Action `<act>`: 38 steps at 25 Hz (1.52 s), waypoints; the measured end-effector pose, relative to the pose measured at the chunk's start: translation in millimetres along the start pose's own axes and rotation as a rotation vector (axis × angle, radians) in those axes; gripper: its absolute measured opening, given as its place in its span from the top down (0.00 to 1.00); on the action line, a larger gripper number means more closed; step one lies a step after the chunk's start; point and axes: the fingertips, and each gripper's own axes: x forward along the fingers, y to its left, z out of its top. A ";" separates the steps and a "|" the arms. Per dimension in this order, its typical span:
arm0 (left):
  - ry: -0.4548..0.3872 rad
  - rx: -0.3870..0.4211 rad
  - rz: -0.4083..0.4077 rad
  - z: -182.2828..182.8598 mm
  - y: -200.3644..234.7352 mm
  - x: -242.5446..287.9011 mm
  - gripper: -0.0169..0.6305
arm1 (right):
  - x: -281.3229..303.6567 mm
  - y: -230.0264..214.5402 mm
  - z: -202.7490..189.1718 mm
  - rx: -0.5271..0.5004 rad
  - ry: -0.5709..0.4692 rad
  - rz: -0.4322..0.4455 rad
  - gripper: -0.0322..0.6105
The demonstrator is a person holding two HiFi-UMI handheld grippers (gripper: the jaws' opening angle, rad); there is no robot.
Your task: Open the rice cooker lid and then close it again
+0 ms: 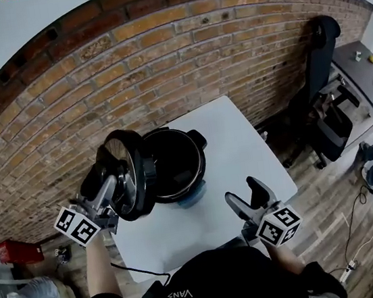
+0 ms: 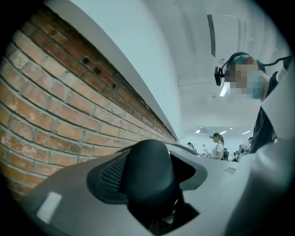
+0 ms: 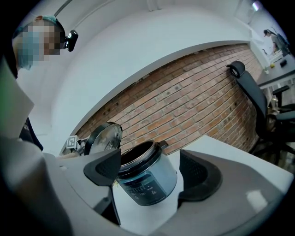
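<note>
The rice cooker stands open on the white table, its dark pot bare; in the right gripper view the cooker shows a control panel facing me. The round black lid is lifted off and stands on edge at the cooker's left, held up by my left gripper. In the left gripper view the lid's black knob fills the gap between the jaws of the left gripper. My right gripper hovers open over the table's near right, empty. The right gripper points at the cooker.
A brick wall runs behind the table. A black office chair and a grey desk stand to the right. A red box and a crouching person are at the lower left. A cable hangs off the near edge.
</note>
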 end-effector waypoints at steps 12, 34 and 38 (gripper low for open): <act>0.329 0.178 -0.241 -52.2 -47.7 111.7 0.55 | -31.2 -31.6 -4.2 0.057 -0.048 -0.083 0.34; 0.624 0.470 -0.445 -119.1 -71.4 140.1 0.55 | -48.5 -68.5 -11.6 0.121 -0.070 -0.134 0.35; 0.626 0.481 -0.492 -120.2 -72.3 140.0 0.54 | -43.7 -66.8 -12.4 0.115 -0.054 -0.119 0.35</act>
